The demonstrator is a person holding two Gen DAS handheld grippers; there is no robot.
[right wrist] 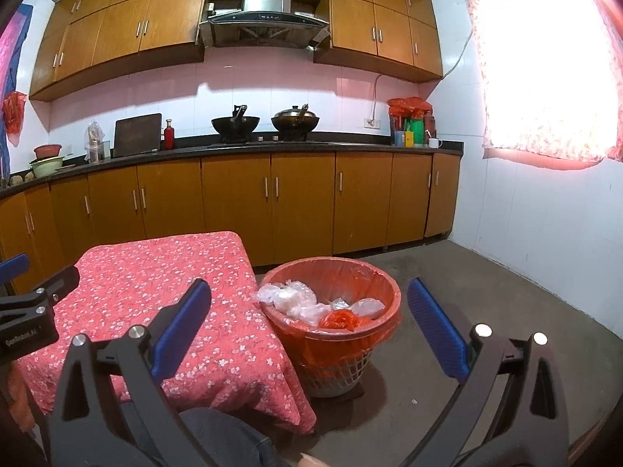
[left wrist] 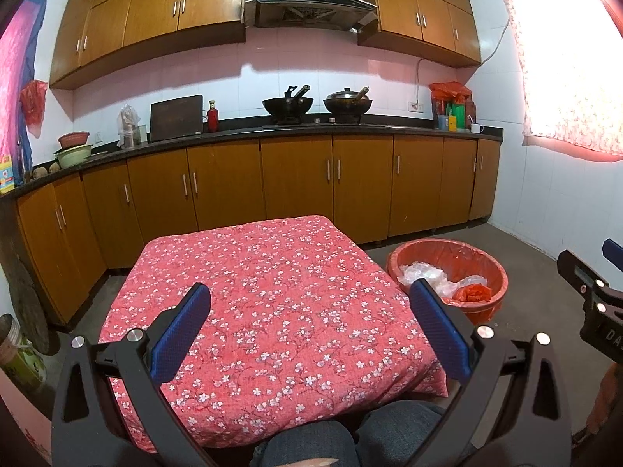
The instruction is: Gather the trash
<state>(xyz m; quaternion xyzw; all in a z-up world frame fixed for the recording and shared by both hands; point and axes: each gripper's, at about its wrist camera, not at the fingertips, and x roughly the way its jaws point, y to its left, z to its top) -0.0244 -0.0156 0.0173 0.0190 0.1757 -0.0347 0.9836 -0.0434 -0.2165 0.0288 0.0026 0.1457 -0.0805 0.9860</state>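
A waste basket (right wrist: 335,354) lined with an orange bag stands on the floor right of the table; it shows too as the basket (left wrist: 483,272). Inside lie crumpled clear plastic (right wrist: 296,299) and a red wad (right wrist: 338,319). My left gripper (left wrist: 311,327) hangs open above the near part of the red floral tablecloth (left wrist: 272,292), nothing between its blue pads. My right gripper (right wrist: 311,327) is open too, held above the basket's near side with the basket between its fingers in view. The right gripper's body (left wrist: 592,303) shows at the left view's right edge.
The cloth-covered table (right wrist: 155,292) has nothing on its top. A person's knees in jeans (left wrist: 311,443) sit at its near edge. Kitchen cabinets (left wrist: 296,183) with two woks (left wrist: 288,105) run along the back. Bare concrete floor (right wrist: 486,292) lies right of the basket.
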